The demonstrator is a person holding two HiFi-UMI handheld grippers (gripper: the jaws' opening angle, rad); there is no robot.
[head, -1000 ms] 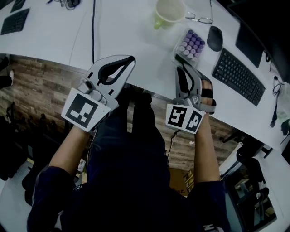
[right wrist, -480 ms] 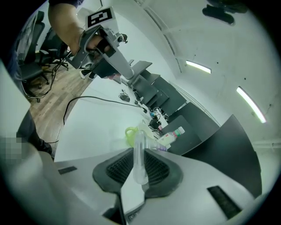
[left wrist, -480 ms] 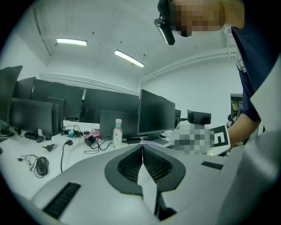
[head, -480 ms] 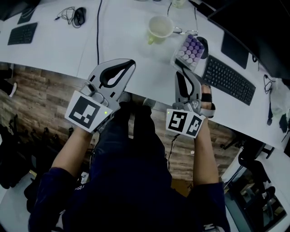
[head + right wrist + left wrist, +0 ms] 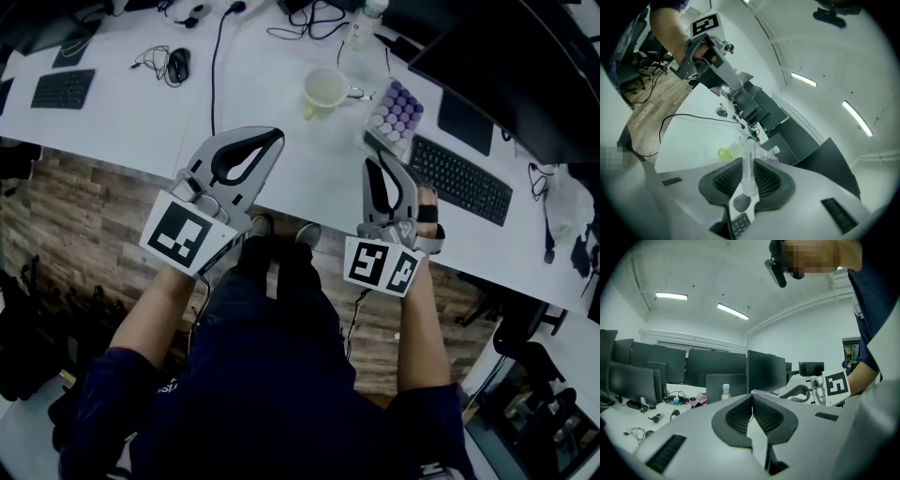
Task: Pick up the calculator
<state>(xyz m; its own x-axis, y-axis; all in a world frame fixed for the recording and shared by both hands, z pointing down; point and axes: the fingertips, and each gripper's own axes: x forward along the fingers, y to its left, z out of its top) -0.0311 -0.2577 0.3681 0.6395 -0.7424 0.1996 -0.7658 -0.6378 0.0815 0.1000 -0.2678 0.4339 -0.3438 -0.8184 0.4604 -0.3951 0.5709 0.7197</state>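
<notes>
The calculator, clear-cased with purple round keys, hangs above the white desk, gripped at its near end by my right gripper. In the right gripper view it shows edge-on as a pale translucent strip pressed between the ribbed black pads; that gripper is shut on it. My left gripper hovers over the desk's near edge, left of the right one. Its pads meet at the tip, and it is shut on nothing.
A pale green cup stands left of the calculator. A black keyboard and a dark monitor lie to the right. A bottle, cables, a mouse and a second keyboard sit further off. Wooden floor is below.
Both grippers have risen and the desk has dropped away beneath them. The calculator came up with the right gripper, off the desk beside the mouse.
</notes>
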